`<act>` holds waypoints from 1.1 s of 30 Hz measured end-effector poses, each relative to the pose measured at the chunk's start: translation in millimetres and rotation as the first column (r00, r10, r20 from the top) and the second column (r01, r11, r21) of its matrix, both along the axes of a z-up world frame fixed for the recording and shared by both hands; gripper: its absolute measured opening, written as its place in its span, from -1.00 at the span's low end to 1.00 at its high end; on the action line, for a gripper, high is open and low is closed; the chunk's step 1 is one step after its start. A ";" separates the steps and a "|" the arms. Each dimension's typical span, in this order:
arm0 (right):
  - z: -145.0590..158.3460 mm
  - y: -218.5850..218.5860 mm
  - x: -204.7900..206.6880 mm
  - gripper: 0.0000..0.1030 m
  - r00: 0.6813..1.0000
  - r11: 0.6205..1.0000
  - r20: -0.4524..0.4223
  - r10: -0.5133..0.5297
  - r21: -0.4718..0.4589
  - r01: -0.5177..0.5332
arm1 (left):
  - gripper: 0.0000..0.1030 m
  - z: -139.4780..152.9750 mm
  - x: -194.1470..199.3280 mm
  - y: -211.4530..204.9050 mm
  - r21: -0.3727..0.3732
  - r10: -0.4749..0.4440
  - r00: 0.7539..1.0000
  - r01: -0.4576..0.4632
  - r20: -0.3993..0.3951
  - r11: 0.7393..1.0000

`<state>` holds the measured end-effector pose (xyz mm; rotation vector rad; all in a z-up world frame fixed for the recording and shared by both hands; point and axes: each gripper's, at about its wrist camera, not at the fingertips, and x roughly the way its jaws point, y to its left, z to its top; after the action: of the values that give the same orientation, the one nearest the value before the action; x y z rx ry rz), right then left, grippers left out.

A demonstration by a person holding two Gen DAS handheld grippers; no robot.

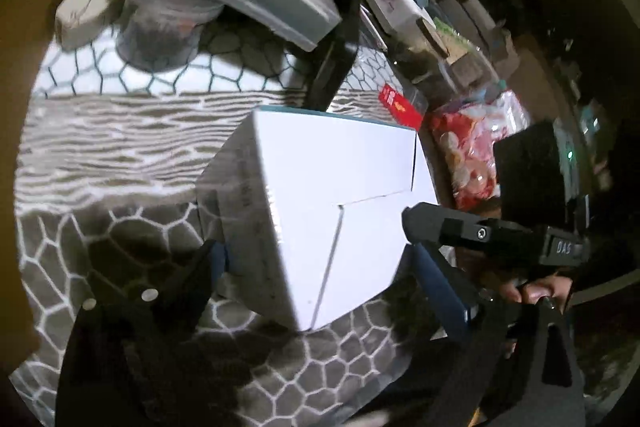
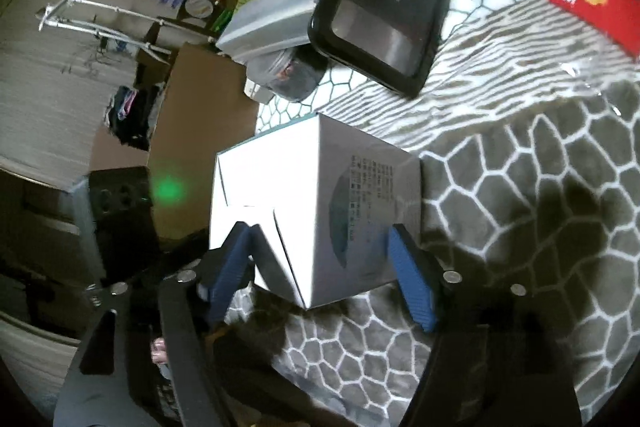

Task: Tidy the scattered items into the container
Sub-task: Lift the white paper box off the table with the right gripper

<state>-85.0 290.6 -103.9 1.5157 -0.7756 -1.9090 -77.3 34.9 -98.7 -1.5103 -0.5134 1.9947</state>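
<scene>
Our left gripper (image 1: 316, 267) stands spread wide around the white box (image 1: 320, 211), its blue pads clear of the cardboard on both sides — released, as we read it, with the box merely between the jaws. Our right gripper (image 2: 320, 267) straddles the same white box (image 2: 316, 211) from the opposite side; its blue pads (image 2: 412, 279) sit at the box's lower faces, but we cannot tell whether they press or only flank it. The box stands tilted on one corner on the patterned table cloth (image 1: 120, 131), which suggests something is propping it — probably the right gripper, though that is our judgement. Beyond it lie a black-rimmed tray (image 2: 384, 3), likely the container, and a red packet (image 2: 596, 15), well apart and not yet tidied.
</scene>
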 end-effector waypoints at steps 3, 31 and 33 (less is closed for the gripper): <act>4.8 -3.3 2.2 0.22 1.000 1.000 -0.028 -0.002 0.024 0.003 | 0.80 1.6 1.6 -1.0 0.005 0.010 1.000 -0.010 -0.009 1.000; 4.1 -36.6 -47.6 0.62 0.993 0.984 0.032 0.116 0.131 -0.119 | 0.74 -5.5 8.7 27.1 -0.195 -0.034 0.999 0.037 0.018 0.980; 11.2 -35.0 -41.3 0.45 0.995 0.984 -0.011 0.104 0.147 -0.101 | 0.67 -2.0 10.4 25.7 -0.206 -0.029 1.000 0.027 -0.003 0.978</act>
<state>-126.2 255.6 -92.7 1.5904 -0.5485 -1.9355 -67.0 60.6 -100.7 -1.6231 -0.2881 2.0820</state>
